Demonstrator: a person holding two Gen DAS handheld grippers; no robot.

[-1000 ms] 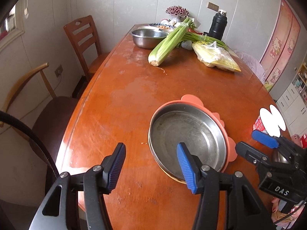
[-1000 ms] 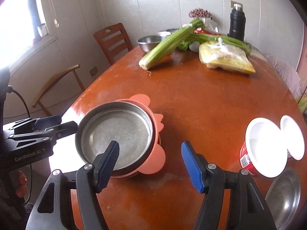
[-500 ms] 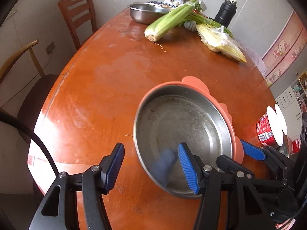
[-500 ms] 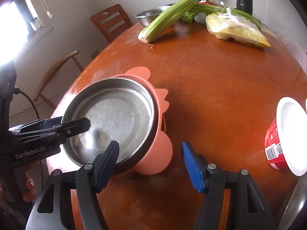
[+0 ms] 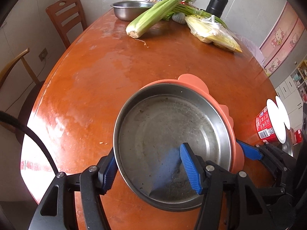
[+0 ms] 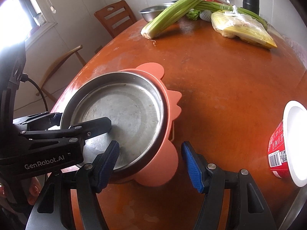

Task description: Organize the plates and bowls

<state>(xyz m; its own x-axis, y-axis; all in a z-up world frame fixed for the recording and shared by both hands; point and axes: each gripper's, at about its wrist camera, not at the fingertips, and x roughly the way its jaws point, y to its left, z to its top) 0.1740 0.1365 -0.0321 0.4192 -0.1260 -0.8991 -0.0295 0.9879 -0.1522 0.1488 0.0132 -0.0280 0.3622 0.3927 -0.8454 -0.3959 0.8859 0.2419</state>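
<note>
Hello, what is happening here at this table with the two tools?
A person holds a gripper in each hand over the steel plate, which sits in a pink holder on the table. The left gripper straddles the plate's near rim, one finger inside, one outside; its jaws have just been opening, not clamped. The right gripper is open around the holder's pink tab. Nothing is lifted yet.
</note>
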